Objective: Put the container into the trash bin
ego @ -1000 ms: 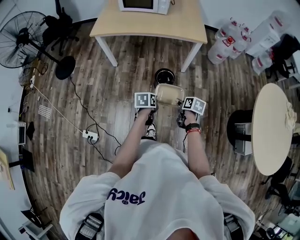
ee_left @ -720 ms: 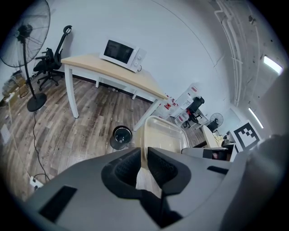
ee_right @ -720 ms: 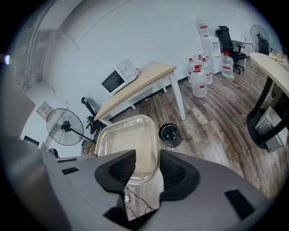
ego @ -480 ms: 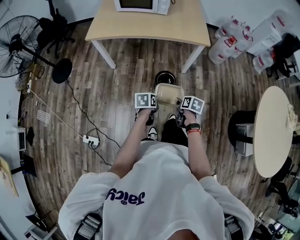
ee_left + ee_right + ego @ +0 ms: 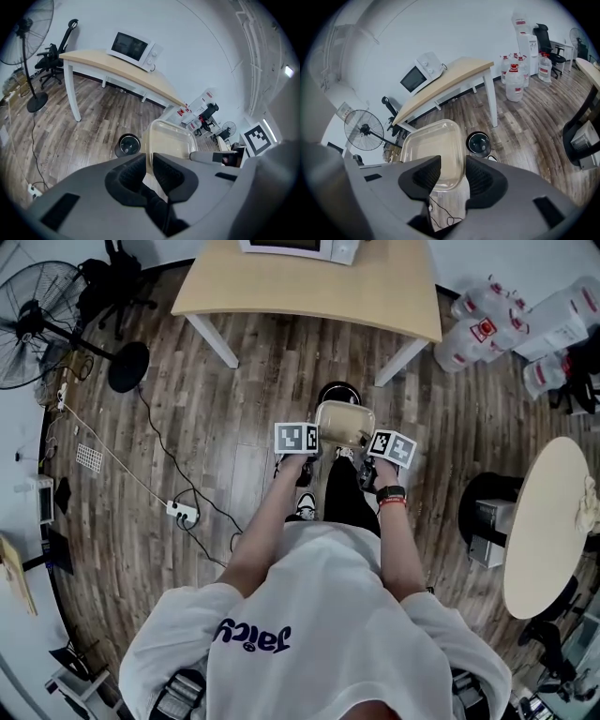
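Note:
A clear, empty plastic container hangs in the air between my two grippers. My left gripper is shut on its left rim, and the thin wall shows between the pads in the left gripper view. My right gripper is shut on the right rim. The container stays level. A round black trash bin stands on the wooden floor just beyond the container's far edge, and its open top shows in both gripper views.
A light wooden table with a white microwave stands behind the bin, its legs on either side. A fan, a cable and a power strip lie to the left. Water bottles and a round table are to the right.
I have stepped forward toward the table and bin, and both grippers carried the container along and slightly down. The grip on the container looks the same.

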`<act>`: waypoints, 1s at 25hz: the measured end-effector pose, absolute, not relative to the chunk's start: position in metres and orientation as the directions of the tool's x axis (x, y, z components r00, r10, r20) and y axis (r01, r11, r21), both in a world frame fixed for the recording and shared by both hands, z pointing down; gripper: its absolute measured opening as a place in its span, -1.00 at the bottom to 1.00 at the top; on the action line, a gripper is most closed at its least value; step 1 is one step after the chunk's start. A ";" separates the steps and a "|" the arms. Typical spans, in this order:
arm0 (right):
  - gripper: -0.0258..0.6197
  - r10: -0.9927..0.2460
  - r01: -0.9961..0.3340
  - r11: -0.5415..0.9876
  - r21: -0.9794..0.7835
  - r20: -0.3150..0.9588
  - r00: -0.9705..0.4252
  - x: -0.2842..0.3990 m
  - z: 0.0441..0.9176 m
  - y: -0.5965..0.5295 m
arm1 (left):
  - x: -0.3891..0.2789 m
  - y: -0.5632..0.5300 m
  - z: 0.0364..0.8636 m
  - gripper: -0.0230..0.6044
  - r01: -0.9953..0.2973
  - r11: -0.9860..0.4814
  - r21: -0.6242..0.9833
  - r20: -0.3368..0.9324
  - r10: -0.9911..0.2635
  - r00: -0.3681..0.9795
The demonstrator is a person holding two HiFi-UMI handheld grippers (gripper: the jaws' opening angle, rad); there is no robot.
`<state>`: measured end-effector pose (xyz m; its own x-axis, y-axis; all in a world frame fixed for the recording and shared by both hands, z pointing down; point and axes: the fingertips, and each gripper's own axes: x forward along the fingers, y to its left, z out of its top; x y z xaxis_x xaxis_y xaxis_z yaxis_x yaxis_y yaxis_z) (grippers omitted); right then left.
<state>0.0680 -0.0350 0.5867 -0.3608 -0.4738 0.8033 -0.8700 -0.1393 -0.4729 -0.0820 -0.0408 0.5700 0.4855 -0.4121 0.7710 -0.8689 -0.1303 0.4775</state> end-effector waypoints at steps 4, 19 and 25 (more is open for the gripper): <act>-0.42 -0.448 -0.874 -0.144 -0.465 0.818 -0.361 0.071 0.606 -0.068 | -0.079 -0.073 0.589 -0.74 -0.868 -0.107 0.485 0.781 -0.393 0.485; -0.41 -0.372 -0.865 -0.180 -0.469 0.846 -0.382 0.102 0.679 -0.151 | -0.046 -0.160 0.657 -0.74 -0.879 -0.077 0.470 0.824 -0.318 0.469; -0.41 -0.326 -0.852 -0.195 -0.487 0.851 -0.412 0.112 0.712 -0.173 | -0.036 -0.180 0.685 -0.74 -0.887 -0.026 0.462 0.844 -0.295 0.448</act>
